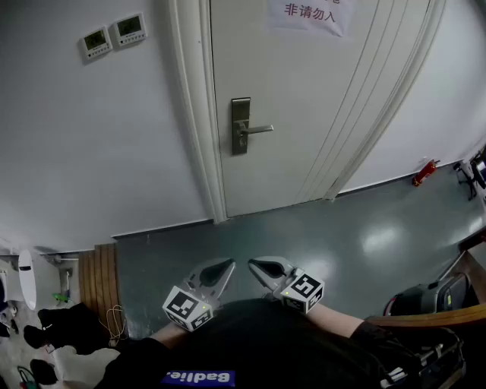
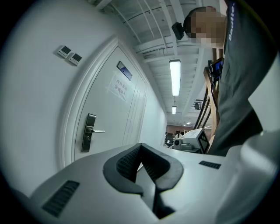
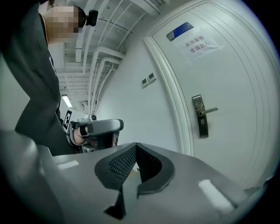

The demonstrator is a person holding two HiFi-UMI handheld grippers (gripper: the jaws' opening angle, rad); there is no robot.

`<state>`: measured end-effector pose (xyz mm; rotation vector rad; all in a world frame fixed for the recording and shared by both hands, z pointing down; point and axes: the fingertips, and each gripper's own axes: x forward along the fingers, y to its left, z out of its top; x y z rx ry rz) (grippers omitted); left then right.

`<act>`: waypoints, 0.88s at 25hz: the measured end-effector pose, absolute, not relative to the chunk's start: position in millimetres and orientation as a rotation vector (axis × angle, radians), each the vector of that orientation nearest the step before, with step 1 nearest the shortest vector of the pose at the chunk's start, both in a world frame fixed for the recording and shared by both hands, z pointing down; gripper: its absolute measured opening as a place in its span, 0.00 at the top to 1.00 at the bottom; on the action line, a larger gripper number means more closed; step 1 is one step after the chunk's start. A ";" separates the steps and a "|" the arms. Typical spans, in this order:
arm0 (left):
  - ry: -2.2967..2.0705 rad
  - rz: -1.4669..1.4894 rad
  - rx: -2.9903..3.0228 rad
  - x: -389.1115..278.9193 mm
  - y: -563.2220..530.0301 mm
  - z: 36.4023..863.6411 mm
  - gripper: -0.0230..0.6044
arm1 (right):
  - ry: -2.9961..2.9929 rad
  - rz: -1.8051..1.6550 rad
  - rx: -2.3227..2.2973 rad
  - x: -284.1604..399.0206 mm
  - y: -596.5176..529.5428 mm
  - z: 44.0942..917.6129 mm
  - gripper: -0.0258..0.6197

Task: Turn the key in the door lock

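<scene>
At the door's left edge in the head view sits the door lock (image 1: pixel 241 126), well apart from the left gripper (image 1: pixel 226 266) and right gripper (image 1: pixel 255 265), both low by the person's body. Left gripper view: jaws together, nothing between them. Right gripper view: jaws likewise closed and empty, lock far ahead.

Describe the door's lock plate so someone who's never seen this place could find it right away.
Start at the white door with the paper notice near its top. On its left edge, beside the frame, sits a tall, narrow metal plate with a lever handle pointing right. It is the door's only metal fitting; the two small wall panels further left are pale boxes with screens.
</scene>
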<state>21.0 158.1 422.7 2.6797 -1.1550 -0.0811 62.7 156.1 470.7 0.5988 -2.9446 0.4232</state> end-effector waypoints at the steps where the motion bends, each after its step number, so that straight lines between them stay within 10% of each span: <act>1: -1.155 -0.081 2.678 21.1 157.4 421.6 0.95 | -2.945 0.421 0.597 62.8 155.9 470.9 0.96; 22: -1.186 -0.055 2.662 43.4 126.1 422.3 0.95 | -2.981 0.480 0.606 89.9 122.5 470.2 0.96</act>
